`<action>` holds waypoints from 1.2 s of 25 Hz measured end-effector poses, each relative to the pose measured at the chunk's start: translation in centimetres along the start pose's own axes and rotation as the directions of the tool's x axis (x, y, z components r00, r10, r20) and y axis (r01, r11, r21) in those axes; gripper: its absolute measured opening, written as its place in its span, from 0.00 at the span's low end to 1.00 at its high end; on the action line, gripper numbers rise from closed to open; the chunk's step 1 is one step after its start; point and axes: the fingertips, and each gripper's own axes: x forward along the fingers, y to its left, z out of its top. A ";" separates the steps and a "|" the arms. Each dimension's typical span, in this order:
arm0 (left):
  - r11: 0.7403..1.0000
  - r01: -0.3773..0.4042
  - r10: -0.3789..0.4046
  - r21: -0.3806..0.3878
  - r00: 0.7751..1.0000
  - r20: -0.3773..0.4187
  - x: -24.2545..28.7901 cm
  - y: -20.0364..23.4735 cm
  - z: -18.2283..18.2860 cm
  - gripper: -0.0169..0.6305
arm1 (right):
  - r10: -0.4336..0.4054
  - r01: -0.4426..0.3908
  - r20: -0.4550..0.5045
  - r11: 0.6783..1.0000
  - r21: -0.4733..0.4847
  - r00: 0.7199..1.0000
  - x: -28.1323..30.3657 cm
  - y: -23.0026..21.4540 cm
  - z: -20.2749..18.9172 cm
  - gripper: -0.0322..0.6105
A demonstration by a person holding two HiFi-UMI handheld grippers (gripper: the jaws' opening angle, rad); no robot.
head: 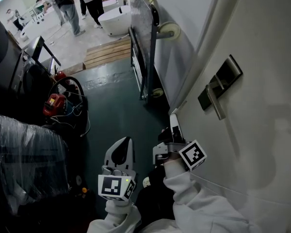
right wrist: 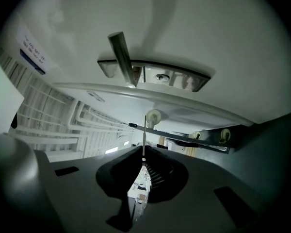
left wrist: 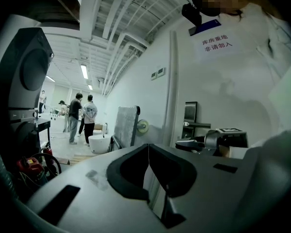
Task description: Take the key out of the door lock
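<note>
The dark lock plate [head: 220, 81] with its silver lever handle [head: 216, 101] sits on the white door at the right. In the right gripper view the plate [right wrist: 155, 74] and its keyhole [right wrist: 160, 76] are above the jaws, with nothing in the keyhole. My right gripper [right wrist: 143, 160] is shut on a thin key [right wrist: 144, 135], which sticks out past the tips, clear of the lock; a white tag [right wrist: 139, 188] shows between the pads. In the head view the right gripper [head: 174, 123] is below and left of the handle. My left gripper [head: 121, 152] is shut and holds nothing.
A flat panel on a wheeled trolley [head: 146, 42] leans along the wall ahead. A white tub [head: 114, 21] and a wooden pallet [head: 106, 52] lie further back, with people standing beyond. Red equipment [head: 54, 103] and plastic-wrapped goods [head: 24, 154] crowd the left side.
</note>
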 end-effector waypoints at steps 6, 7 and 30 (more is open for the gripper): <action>1.000 0.010 -0.010 0.016 1.000 0.017 -0.4 -0.7 1.4 0.05 | -0.014 0.004 -0.086 0.993 -0.116 0.996 -1.8 0.5 -0.2 0.16; 1.000 0.012 -0.012 0.019 1.000 0.018 -0.5 -0.8 1.6 0.05 | -0.007 -0.005 -0.099 0.992 -0.129 0.995 -2.0 0.8 -0.1 0.16; 0.992 0.063 -0.079 0.108 0.986 0.150 -2.5 -4.6 8.5 0.05 | 0.182 -0.305 -0.249 0.673 -0.674 0.951 -6.3 14.4 5.2 0.16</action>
